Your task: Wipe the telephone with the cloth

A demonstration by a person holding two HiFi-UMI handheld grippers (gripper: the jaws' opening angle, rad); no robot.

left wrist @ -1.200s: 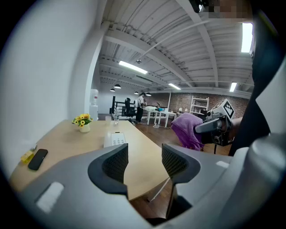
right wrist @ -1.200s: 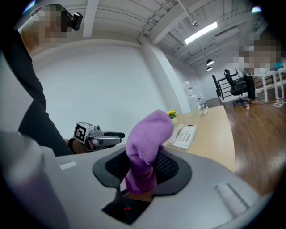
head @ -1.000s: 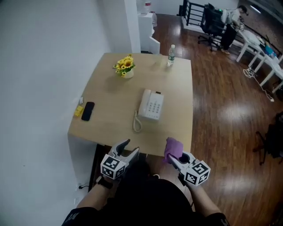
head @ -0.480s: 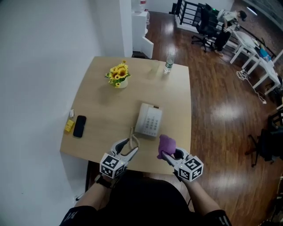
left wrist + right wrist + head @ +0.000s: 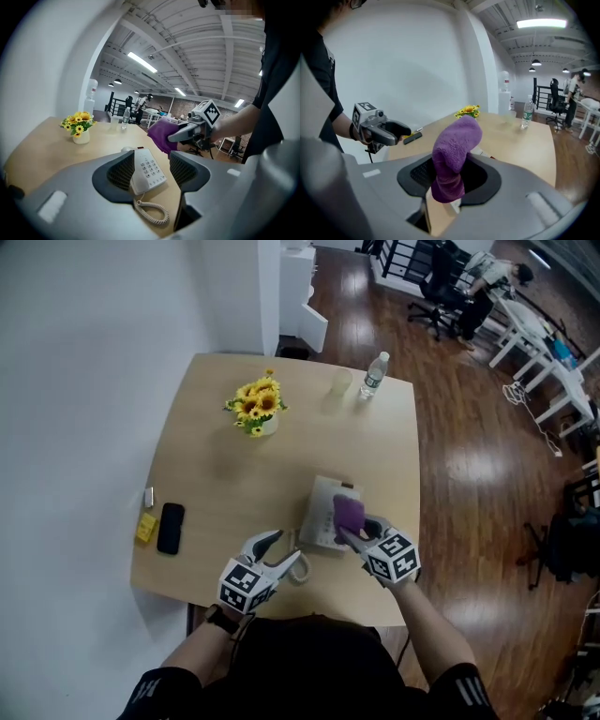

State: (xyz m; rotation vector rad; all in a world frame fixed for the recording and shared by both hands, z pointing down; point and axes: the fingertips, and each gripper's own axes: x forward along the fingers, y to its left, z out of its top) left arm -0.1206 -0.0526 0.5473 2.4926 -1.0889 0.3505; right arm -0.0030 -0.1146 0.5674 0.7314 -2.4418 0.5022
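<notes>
Grey moulded left claw (image 5: 281,551) and right claw (image 5: 349,536): black ribbed inner pads (image 5: 119,171), each claw bearing a white cube (image 5: 246,585) with black square markers. Black short-sleeved top (image 5: 309,667); dark wristband (image 5: 217,619), left wrist.

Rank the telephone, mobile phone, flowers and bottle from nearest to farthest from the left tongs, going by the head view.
1. Telephone, just right of the left tongs.
2. Mobile phone, at the left edge.
3. Flowers, far left.
4. Bottle, far right edge.
</notes>
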